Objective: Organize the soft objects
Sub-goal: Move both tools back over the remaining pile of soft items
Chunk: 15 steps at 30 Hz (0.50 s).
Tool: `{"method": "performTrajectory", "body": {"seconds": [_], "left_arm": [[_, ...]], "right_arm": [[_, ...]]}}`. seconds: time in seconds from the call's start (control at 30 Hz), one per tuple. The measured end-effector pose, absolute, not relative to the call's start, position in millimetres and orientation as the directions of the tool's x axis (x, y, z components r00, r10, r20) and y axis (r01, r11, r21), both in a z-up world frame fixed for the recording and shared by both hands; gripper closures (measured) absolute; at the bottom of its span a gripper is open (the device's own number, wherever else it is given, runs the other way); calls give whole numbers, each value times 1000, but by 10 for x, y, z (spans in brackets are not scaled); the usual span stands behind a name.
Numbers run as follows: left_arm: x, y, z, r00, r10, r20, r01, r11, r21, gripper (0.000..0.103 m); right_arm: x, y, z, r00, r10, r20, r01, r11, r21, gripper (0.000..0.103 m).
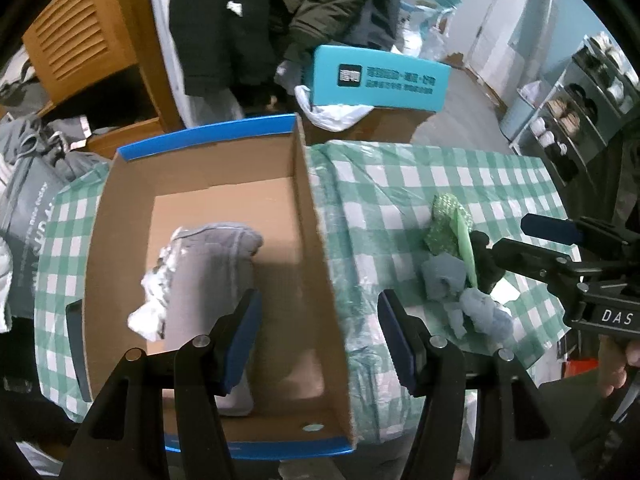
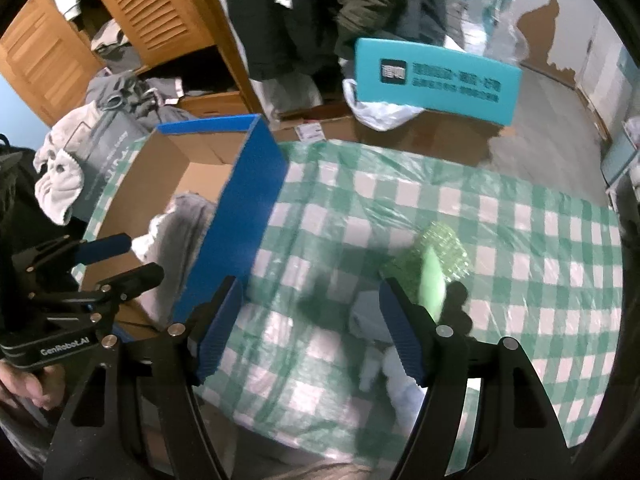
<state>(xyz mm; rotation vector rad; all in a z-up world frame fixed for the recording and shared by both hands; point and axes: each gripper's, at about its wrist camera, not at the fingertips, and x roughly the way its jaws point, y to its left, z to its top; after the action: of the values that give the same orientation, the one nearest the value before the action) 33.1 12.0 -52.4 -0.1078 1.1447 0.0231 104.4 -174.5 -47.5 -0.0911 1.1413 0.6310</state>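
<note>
Both grippers stand with jaws apart and nothing between the pads: the left gripper point(image 1: 318, 336) hangs over the box, the right gripper point(image 2: 312, 328) over the table. No earlier view is given, so only this much can be said of them.

Largest is the table point(image 1: 440, 184), under a green checked cloth. On it, at nine o'clock in the left view, sits the open cardboard box point(image 1: 316, 216) with blue edging. Inside lies a rolled grey garment point(image 1: 208, 280) with white stuffing or lining showing at its ten o'clock end.

At three o'clock from the box, well apart from it, is a small heap: a green scrubbing sponge point(image 1: 450, 220), and at its six o'clock some grey-blue cloths point(image 1: 464, 292), touching one another.

These pieces look light, limp and crushable, not fragile. A pinch on the thickest fold of a cloth should hold best; the sponge's thin edge may slip.
</note>
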Motion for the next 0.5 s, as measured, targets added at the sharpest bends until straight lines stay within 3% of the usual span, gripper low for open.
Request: {"method": "performTrajectory", "body": {"seconds": [0.2, 0.5], "left_arm": [[411, -130, -569, 397, -57, -916, -32, 997, -76, 36], [541, -389, -702, 355, -79, -932, 6, 997, -82, 36]], "right_arm": [[1090, -2052, -538, 271, 412, -870, -471, 845, 253, 31], [1203, -2495, -624, 295, 391, -872, -394, 881, 261, 31]]}}
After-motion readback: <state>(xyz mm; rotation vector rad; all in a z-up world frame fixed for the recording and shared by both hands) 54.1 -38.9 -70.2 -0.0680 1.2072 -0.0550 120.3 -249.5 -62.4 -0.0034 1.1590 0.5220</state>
